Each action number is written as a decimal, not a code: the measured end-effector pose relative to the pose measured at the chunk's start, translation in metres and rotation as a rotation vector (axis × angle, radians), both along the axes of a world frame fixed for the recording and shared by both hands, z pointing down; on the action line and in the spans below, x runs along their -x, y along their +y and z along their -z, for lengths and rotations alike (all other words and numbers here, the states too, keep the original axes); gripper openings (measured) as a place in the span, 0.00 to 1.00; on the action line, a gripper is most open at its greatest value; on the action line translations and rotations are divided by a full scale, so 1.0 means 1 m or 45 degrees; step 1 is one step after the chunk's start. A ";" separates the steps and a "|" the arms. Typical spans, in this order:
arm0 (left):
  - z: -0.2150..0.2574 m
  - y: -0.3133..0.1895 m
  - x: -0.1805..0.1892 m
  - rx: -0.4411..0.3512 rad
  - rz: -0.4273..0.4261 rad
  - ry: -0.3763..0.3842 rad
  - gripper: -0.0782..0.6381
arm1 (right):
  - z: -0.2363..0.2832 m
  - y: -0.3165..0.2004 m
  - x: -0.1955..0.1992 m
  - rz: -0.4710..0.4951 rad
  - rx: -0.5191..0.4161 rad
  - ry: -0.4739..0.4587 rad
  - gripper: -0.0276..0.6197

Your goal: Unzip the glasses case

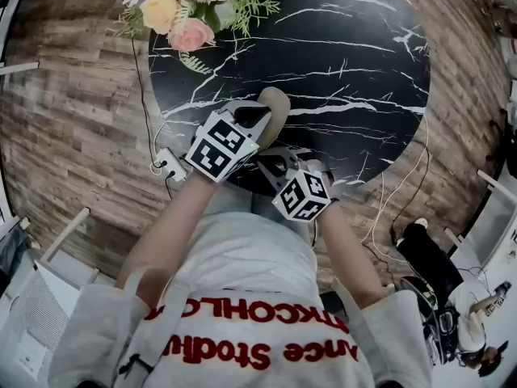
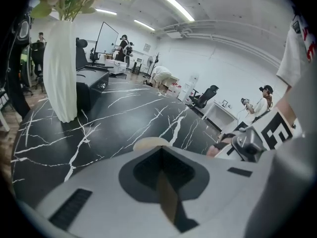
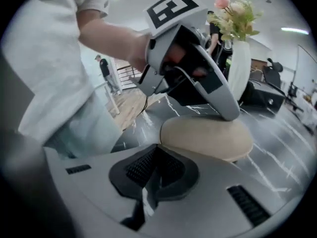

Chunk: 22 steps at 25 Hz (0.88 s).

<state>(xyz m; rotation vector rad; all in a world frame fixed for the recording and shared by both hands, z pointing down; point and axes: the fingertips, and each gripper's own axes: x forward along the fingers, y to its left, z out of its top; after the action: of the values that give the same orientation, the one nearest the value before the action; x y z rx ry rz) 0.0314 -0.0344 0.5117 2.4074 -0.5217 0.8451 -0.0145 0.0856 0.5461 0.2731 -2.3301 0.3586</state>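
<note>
the black table (image 1: 363, 55) is blocked far left by a flower vase (image 1: 190, 6), near edge by the glasses case (image 1: 277, 103); right side left open.

Red lettering stood on the person's white shirt (image 1: 242, 273) — only fragments showed, something like "Stodiu" — nothing else could be read.
</note>
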 end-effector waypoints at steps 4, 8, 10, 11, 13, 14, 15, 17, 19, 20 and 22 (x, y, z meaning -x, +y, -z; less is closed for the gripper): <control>0.003 0.003 -0.003 -0.062 -0.044 0.034 0.11 | 0.000 0.000 0.003 -0.240 0.080 -0.057 0.07; 0.003 -0.005 0.020 -0.054 0.030 0.000 0.11 | -0.014 -0.013 -0.039 -0.441 0.074 0.063 0.07; -0.006 -0.004 0.037 -0.023 0.056 -0.046 0.11 | -0.014 -0.026 -0.057 -0.516 0.055 0.108 0.11; -0.013 -0.001 0.044 0.017 0.057 -0.059 0.12 | -0.013 -0.033 -0.062 -0.527 0.040 0.123 0.14; -0.027 0.013 0.052 0.137 0.060 -0.056 0.13 | -0.012 -0.044 -0.063 -0.509 0.002 0.161 0.17; -0.031 0.019 0.053 0.182 0.066 -0.049 0.13 | -0.012 -0.048 -0.063 -0.482 -0.022 0.194 0.17; -0.034 0.024 0.054 0.206 0.071 -0.047 0.12 | -0.013 -0.051 -0.063 -0.445 -0.053 0.236 0.17; -0.035 0.035 0.055 0.236 0.053 -0.055 0.12 | -0.015 -0.061 -0.067 -0.382 -0.128 0.327 0.17; -0.036 0.054 0.050 0.297 -0.017 -0.058 0.12 | -0.016 -0.076 -0.074 -0.375 -0.190 0.371 0.17; -0.037 0.063 0.047 0.325 -0.053 -0.059 0.12 | -0.014 -0.084 -0.076 -0.381 -0.210 0.360 0.16; -0.037 0.072 0.042 0.339 -0.079 -0.056 0.12 | -0.007 -0.097 -0.074 -0.353 -0.236 0.317 0.14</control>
<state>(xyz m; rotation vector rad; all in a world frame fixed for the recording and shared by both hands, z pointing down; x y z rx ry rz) -0.0110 0.0378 0.5490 2.1748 -0.3290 0.9331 0.0592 -0.0119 0.5536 0.6958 -2.0826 0.2268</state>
